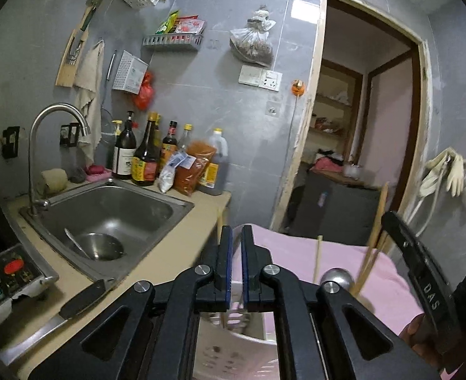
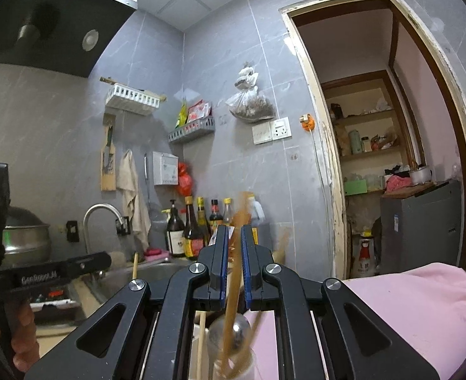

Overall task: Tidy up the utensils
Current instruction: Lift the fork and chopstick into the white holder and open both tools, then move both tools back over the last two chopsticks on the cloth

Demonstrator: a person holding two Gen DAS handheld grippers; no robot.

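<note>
Left wrist view has the big stuff: a steel sink point(image 1: 112, 212) set in a beige counter point(image 1: 182, 247), with a ladle point(image 1: 100, 245) lying in the basin and a row of sauce bottles point(image 1: 169, 155) behind it. A pink cloth point(image 1: 344, 262) covers the surface to the right. A white plastic basket point(image 1: 233, 345) sits under the left gripper point(image 1: 236, 240), whose jaws are nearly together with nothing between them. The right gripper point(image 2: 233, 243) is pinching a blurry wooden chopstick point(image 2: 234, 272), held steeply upright over a clear holder point(image 2: 233, 354) that already has more chopsticks and a metal spoon point(image 2: 241, 332) in it.
</note>
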